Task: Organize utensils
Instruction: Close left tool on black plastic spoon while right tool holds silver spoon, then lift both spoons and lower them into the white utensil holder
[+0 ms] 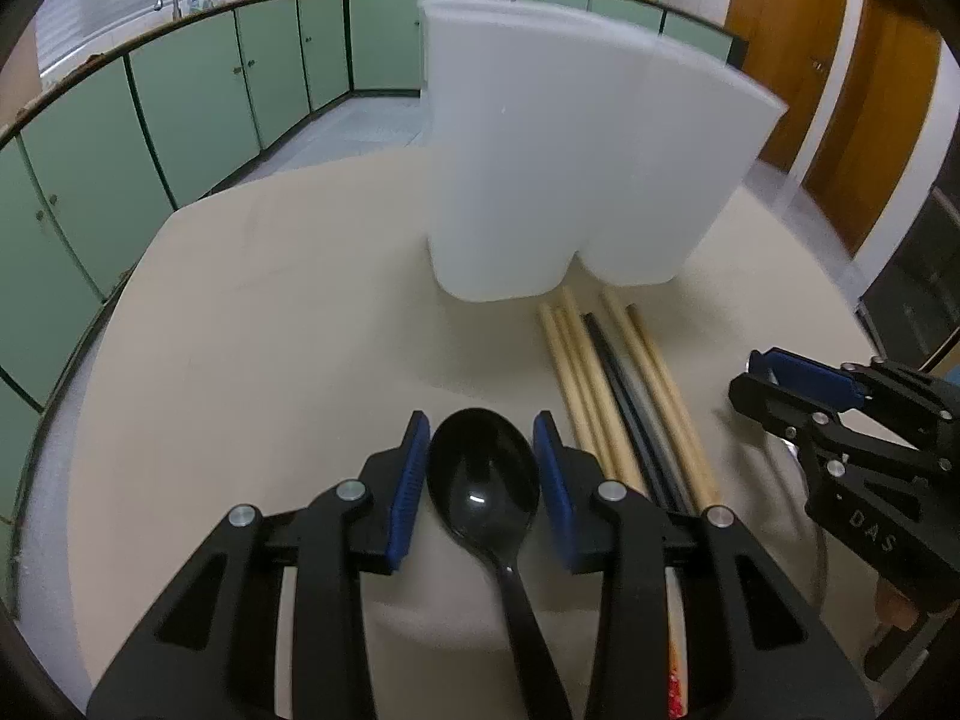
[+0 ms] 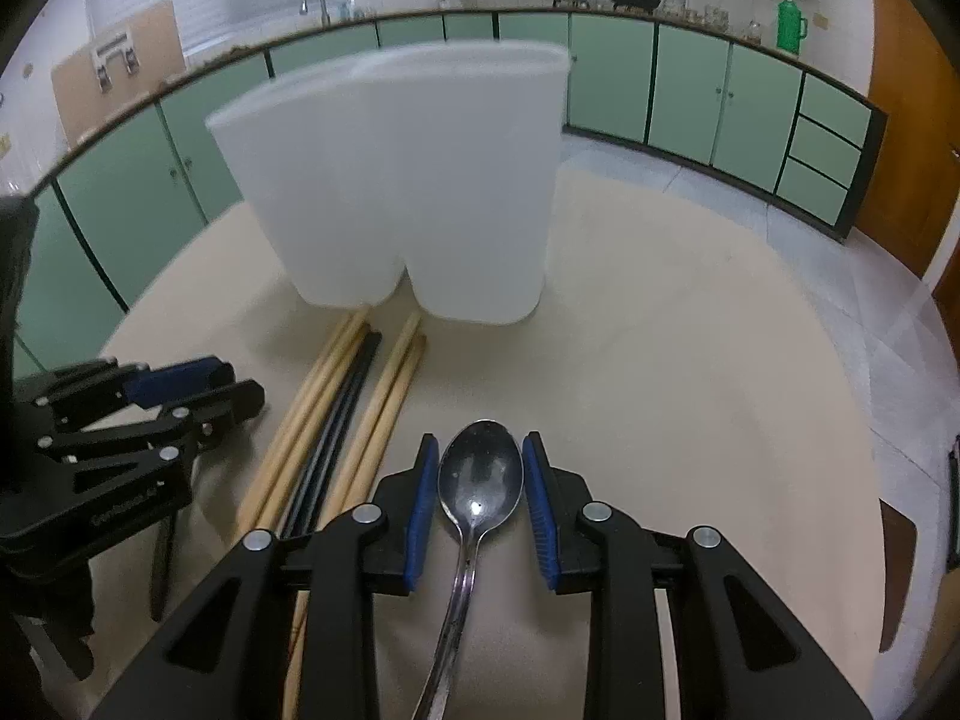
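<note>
A black plastic spoon [image 1: 483,489] lies on the beige table, its bowl between the blue pads of my left gripper [image 1: 482,444], which is open around it. A metal spoon [image 2: 480,480] lies with its bowl between the pads of my right gripper [image 2: 480,465], also open. I cannot tell whether the pads touch the spoons. A white two-compartment holder [image 1: 570,150] stands upright at the table's middle, also in the right wrist view [image 2: 408,180]. Wooden and black chopsticks [image 1: 624,396] lie side by side in front of it, between the two grippers [image 2: 342,414].
The round beige table [image 1: 270,330] ends at a curved edge to the left and far side. Green kitchen cabinets [image 1: 180,102] and a counter with a sink run behind. A wooden door [image 1: 840,90] is at the far right.
</note>
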`<state>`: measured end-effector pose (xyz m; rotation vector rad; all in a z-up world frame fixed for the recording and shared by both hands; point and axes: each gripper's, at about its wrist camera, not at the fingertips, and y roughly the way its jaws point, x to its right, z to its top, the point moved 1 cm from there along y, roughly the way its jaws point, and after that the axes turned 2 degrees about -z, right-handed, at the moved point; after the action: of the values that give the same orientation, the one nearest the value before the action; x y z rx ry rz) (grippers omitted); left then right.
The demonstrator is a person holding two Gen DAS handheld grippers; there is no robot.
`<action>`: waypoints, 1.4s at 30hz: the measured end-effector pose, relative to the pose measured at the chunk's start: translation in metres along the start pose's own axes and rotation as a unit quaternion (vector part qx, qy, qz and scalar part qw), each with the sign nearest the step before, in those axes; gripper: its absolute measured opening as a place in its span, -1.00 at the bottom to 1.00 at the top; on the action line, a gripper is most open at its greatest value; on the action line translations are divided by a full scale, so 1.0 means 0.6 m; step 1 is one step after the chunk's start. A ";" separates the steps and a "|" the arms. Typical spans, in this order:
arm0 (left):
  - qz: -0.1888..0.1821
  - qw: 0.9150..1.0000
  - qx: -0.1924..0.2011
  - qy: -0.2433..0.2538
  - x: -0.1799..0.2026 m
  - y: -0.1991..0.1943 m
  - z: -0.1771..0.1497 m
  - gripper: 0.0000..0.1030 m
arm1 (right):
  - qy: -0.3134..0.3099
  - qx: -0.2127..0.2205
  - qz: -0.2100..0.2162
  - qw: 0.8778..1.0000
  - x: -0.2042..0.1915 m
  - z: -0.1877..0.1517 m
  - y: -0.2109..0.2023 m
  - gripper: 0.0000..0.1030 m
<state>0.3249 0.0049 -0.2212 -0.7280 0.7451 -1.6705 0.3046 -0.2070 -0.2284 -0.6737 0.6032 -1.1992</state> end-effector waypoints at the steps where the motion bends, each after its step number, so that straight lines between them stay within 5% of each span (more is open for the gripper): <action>1: -0.005 1.000 0.008 -0.001 0.001 -0.006 -0.002 -0.33 | 0.005 0.010 0.005 1.000 0.003 -0.001 -0.008 -0.45; 8: -0.044 0.995 0.093 -0.011 0.007 -0.075 -0.014 -0.34 | 0.013 0.070 0.026 0.997 0.018 0.000 -0.057 -0.45; 22: -0.009 0.974 0.225 0.017 0.037 -0.195 0.008 -0.34 | 0.020 0.188 0.058 0.980 0.024 0.060 -0.161 -0.46; 33: 0.003 0.946 0.324 0.030 0.069 -0.253 0.137 -0.34 | 0.000 0.274 0.058 0.960 0.028 0.173 -0.248 -0.46; 42: 0.034 0.928 0.369 0.043 0.096 -0.219 0.252 -0.34 | 0.020 0.302 0.026 0.953 0.042 0.271 -0.210 -0.46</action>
<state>0.3549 -0.0421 -0.0206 -0.0914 0.1511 -1.7503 0.3513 -0.2346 -0.0284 -0.1127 0.2562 -1.2642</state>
